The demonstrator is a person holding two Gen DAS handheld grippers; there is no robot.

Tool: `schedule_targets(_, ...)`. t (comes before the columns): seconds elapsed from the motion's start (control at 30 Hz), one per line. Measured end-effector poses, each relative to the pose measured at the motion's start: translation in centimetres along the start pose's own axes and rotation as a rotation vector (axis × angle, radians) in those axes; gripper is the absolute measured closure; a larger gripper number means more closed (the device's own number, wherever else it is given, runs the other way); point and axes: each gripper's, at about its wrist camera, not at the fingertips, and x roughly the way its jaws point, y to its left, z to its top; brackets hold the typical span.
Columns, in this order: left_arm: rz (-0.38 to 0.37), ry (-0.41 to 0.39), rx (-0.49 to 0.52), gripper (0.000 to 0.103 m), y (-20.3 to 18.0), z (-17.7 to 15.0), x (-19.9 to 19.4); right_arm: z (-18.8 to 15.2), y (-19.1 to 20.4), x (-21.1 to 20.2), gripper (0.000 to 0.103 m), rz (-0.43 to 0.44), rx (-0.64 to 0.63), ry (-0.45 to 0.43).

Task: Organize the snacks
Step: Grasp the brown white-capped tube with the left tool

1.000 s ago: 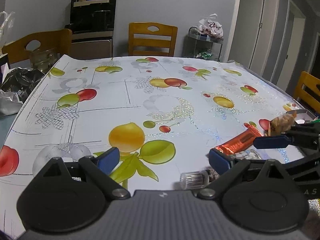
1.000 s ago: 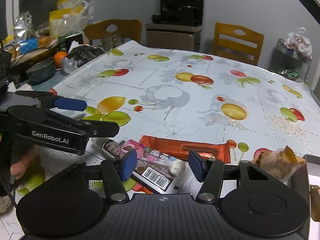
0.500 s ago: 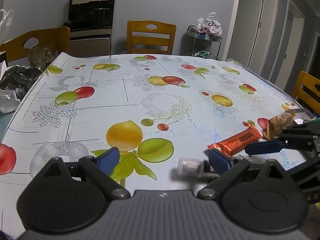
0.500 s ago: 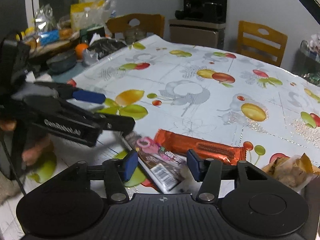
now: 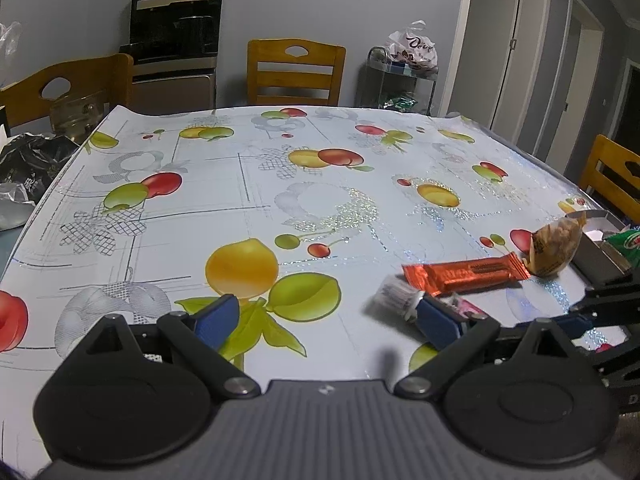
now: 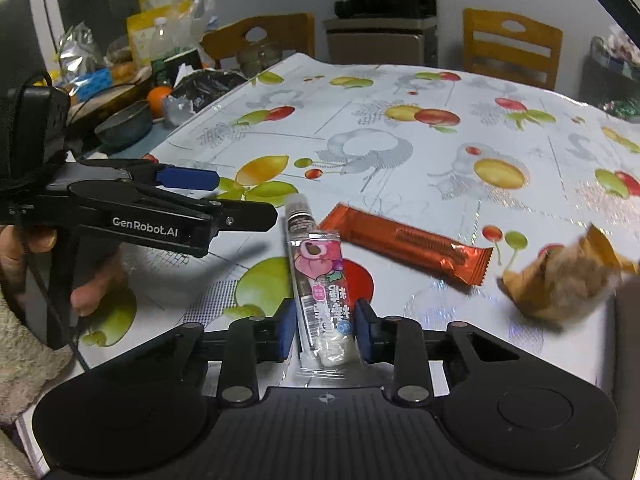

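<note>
In the left wrist view, the left gripper (image 5: pixel 326 320) hangs over the fruit-print tablecloth (image 5: pixel 280 184) with its jaws spread wide and nothing between them. At about four o'clock from it lie the snacks: an orange bar (image 5: pixel 464 274), a clear packet (image 5: pixel 400 294) partly hidden behind the right-hand finger, and a brown pastry bag (image 5: pixel 556 246) leaning just beside a grey tray (image 5: pixel 596 258) at three o'clock. In the right wrist view, the right gripper (image 6: pixel 325 330) has the clear packet (image 6: pixel 320 276) lying lengthwise between its blue pads, pointing to twelve o'clock; the jaws are closing, and a thin gap seems to remain on each side, so it is not yet pinched. The orange bar (image 6: pixel 408 242) lies at one o'clock and the pastry bag (image 6: pixel 560 280) at three. The packet is slick and soft, and only its near end sits between the pads, so it may droop, twist or slide out when lifted. The packet tip also touches the bar and may drag it.
</note>
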Motion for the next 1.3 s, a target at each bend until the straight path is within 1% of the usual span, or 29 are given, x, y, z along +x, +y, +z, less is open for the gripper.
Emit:
schedule_targets(0.03,0.001,0.002,0.002,0.006,0.0,0.0,0.0,-0.1,-0.2,-0.2,0.072,0.002,0.016,-0.001)
schedule_targets(0.1,0.002,0.004,0.003,0.006,-0.1,0.0,0.1,-0.4,-0.4,-0.7,0.079,0.0,0.039,-0.008)
schedule_targets(0.13,0.002,0.006,0.003,0.006,0.0,0.0,0.2,-0.5,-0.4,-1.1,0.08,-0.008,0.054,-0.011)
schedule_targets(0.4,-0.005,0.009,0.021,0.006,-0.3,-0.2,0.2,-3.2,-0.1,-3.7,0.084,-0.116,0.038,-0.016)
schedule_targets(0.5,-0.034,0.022,0.036,0.006,-0.8,-0.3,0.3,-4.2,-0.4,-5.1,0.084,-0.157,0.051,-0.033)
schedule_targets(0.6,-0.059,0.016,0.048,0.006,-1.9,-0.6,0.2,-5.0,-0.5,-6.0,0.084,-0.164,0.052,-0.036)
schedule_targets(0.7,-0.112,0.0,0.002,0.006,-2.6,-0.8,-0.1,-5.7,-0.7,-6.7,0.084,-0.153,0.065,-0.042)
schedule_targets(0.73,-0.111,0.0,-0.019,0.006,-3.0,-0.9,-0.2,-5.9,-0.7,-6.9,0.084,-0.151,0.068,-0.046)
schedule_targets(0.8,-0.08,-0.002,-0.04,0.006,-3.8,-0.8,-0.3,-6.1,-0.7,-7.5,0.084,-0.14,0.074,-0.059)
schedule_targets(0.9,-0.017,0.001,-0.024,0.006,-5.2,-0.6,-0.3,-6.4,-0.7,-8.3,0.084,-0.125,0.072,-0.082)
schedule_targets(0.97,0.0,0.021,0.005,0.007,-6.3,-0.4,0.0,-6.6,-0.7,-8.8,0.084,-0.123,0.063,-0.1)
schedule_targets(1.0,0.003,0.03,0.013,0.009,-6.6,-0.3,0.3,-6.6,-0.8,-9.0,0.084,-0.119,0.06,-0.11)
schedule_targets(1.07,0.004,0.051,0.02,0.019,-7.3,-0.3,0.9,-6.8,-0.9,-9.5,0.084,-0.107,0.06,-0.125)
schedule_targets(1.1,-0.003,0.061,0.023,0.022,-7.7,-0.2,1.1,-7.0,-0.9,-9.8,0.084,-0.103,0.059,-0.132)
schedule_targets(1.17,-0.014,0.072,0.039,0.035,-8.6,-0.2,1.6,-7.3,-1.1,-10.1,0.084,-0.094,0.056,-0.14)
schedule_targets(1.27,0.007,0.071,0.077,0.048,-9.7,-0.3,2.1,-7.8,-1.5,-10.5,0.084,-0.074,0.066,-0.148)
schedule_targets(1.3,0.015,0.07,0.087,0.05,-9.9,-0.3,2.2,-8.0,-1.7,-10.7,0.084,-0.069,0.07,-0.152)
